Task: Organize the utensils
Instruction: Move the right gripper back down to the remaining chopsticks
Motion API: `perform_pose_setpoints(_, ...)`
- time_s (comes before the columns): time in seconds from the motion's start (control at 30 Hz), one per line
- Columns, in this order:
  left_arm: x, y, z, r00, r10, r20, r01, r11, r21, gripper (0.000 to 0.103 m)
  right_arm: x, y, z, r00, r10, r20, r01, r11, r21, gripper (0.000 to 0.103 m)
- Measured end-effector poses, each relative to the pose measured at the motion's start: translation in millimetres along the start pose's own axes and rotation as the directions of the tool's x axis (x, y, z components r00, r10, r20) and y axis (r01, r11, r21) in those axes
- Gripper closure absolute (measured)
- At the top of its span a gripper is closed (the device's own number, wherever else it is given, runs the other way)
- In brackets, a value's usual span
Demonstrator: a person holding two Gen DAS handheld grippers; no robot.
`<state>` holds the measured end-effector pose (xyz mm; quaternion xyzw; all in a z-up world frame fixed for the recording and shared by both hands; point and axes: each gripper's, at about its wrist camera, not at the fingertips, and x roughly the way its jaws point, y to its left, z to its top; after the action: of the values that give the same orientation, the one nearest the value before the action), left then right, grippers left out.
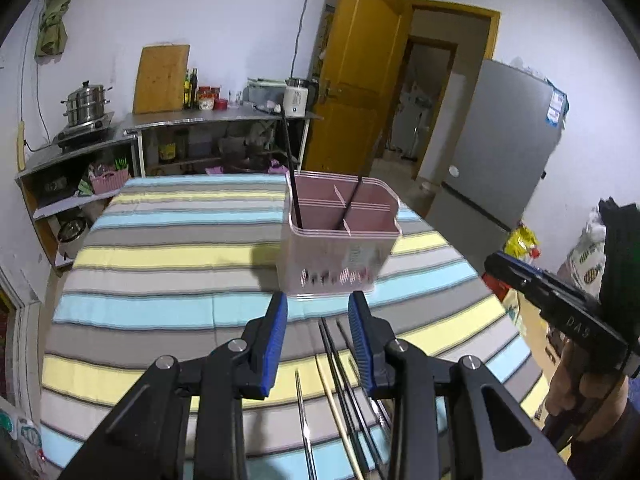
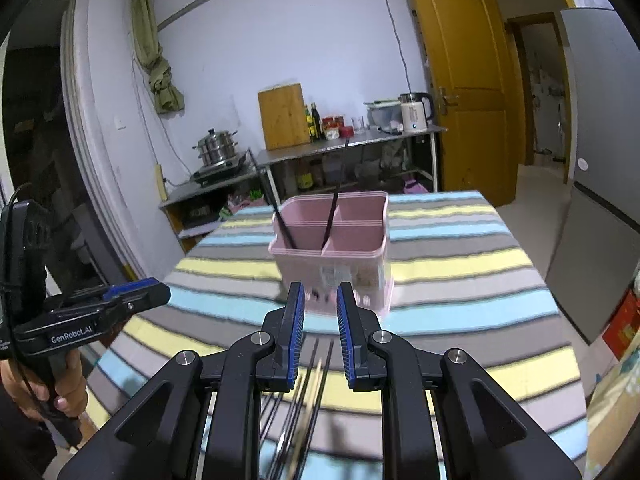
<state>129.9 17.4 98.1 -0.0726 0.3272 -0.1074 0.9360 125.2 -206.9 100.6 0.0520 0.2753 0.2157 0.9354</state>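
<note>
A pink divided utensil holder [image 1: 340,248] [image 2: 332,256] stands on the striped tablecloth [image 1: 160,256] [image 2: 460,264], with two black chopsticks [image 1: 294,184] [image 2: 331,212] leaning upright in it. Several loose chopsticks [image 1: 334,364] [image 2: 316,364], black, metal and wooden, lie on the cloth just under both grippers. My left gripper [image 1: 318,306] hangs open in front of the holder with nothing between its blue pads. My right gripper [image 2: 320,292] is also just short of the holder, its jaws a narrow gap apart and empty. Each gripper shows in the other's view, the right gripper [image 1: 500,266] and the left gripper [image 2: 158,290].
A steel counter [image 1: 192,120] [image 2: 344,144] behind the table carries a steamer pot [image 1: 86,104], a wooden cutting board [image 2: 284,116], bottles and a kettle [image 2: 414,114]. A yellow door [image 1: 356,80] and a grey fridge [image 1: 500,140] stand to the right. A person's hand [image 2: 64,392] holds the left gripper's handle.
</note>
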Motion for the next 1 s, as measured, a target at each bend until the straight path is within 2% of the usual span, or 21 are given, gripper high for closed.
perform_pose_setpoints(0.37, 7.2, -4.2, -47.5, 0.996, -0.029, -0.079, 0.026, 0.999, -0.03, 0.071, 5.1, -1.3, -42.0, 0.996, 0.008, -0.087, -0.006, 1.0, 0.031, 0.086)
perform_pose_setpoints(0.73, 48.0, -3.0, -63.7, 0.979, -0.068, -0.194, 0.051, 0.994, -0.092, 0.075, 40.2, 7.1, -61.7, 0.982, 0.029, -0.184, -0.023, 0.999, 0.033, 0.086)
perform_pose_setpoints(1.0, 82.3, -2.2, -69.3, 0.962, -0.07, -0.264, 0.038, 0.992, -0.124, 0.078, 75.3, 7.6, -73.1, 0.965, 0.039, -0.259, -0.031, 0.999, 0.036, 0.087)
